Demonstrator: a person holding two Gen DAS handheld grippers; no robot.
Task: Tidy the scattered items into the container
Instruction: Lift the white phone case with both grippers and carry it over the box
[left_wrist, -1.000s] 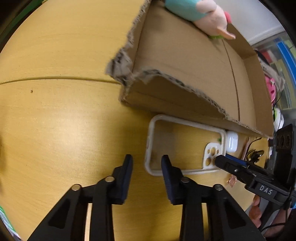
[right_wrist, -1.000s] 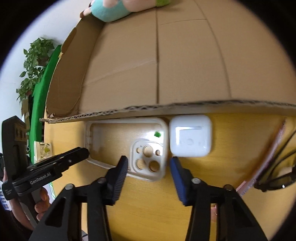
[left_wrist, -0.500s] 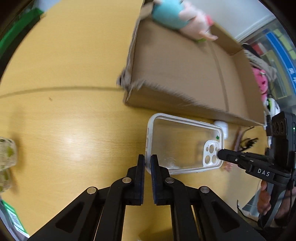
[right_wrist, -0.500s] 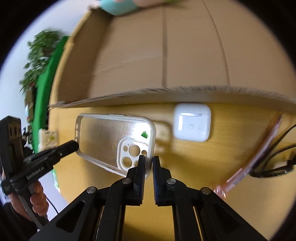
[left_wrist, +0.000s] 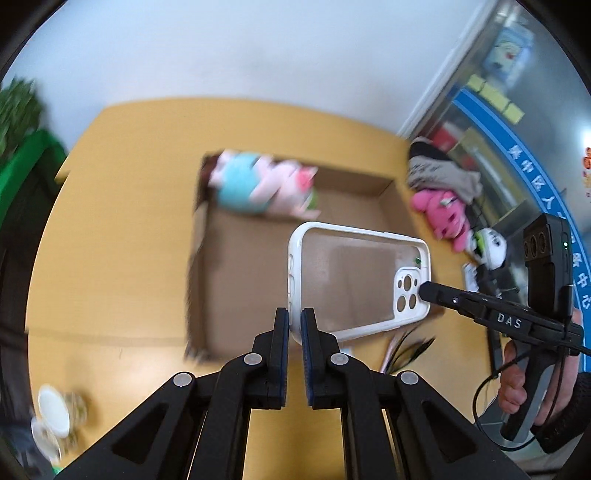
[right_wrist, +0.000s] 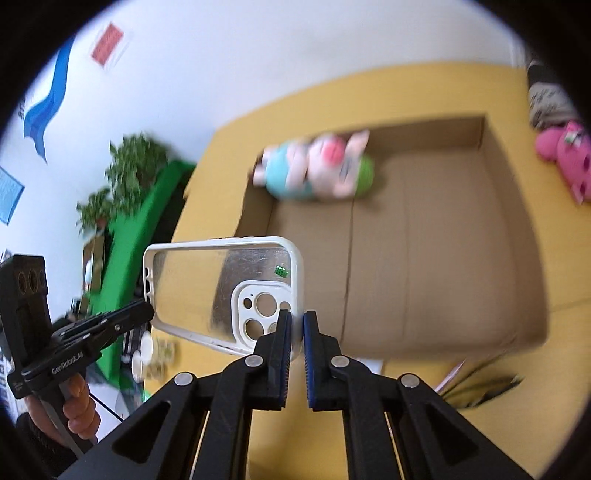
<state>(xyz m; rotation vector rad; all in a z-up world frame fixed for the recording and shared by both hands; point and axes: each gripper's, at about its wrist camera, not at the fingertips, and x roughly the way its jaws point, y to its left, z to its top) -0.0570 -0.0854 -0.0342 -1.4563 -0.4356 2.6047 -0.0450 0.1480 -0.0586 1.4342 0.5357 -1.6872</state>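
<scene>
Both the left gripper (left_wrist: 294, 325) and right gripper (right_wrist: 297, 328) pinch opposite ends of the phone case (left_wrist: 354, 280), held above the cardboard box (right_wrist: 443, 258); a plush toy (right_wrist: 317, 166) lies at the box's far left wall, the rest of the floor bare.

A yellow wooden table (left_wrist: 122, 258) stood against a white wall (left_wrist: 258, 48). Leafy green plants (right_wrist: 129, 166) rose beside a green panel (right_wrist: 136, 240) at one side, while red and blue posters (right_wrist: 107, 42) hung on the wall and a blue-striped glass door (left_wrist: 491, 122) stood opposite.
</scene>
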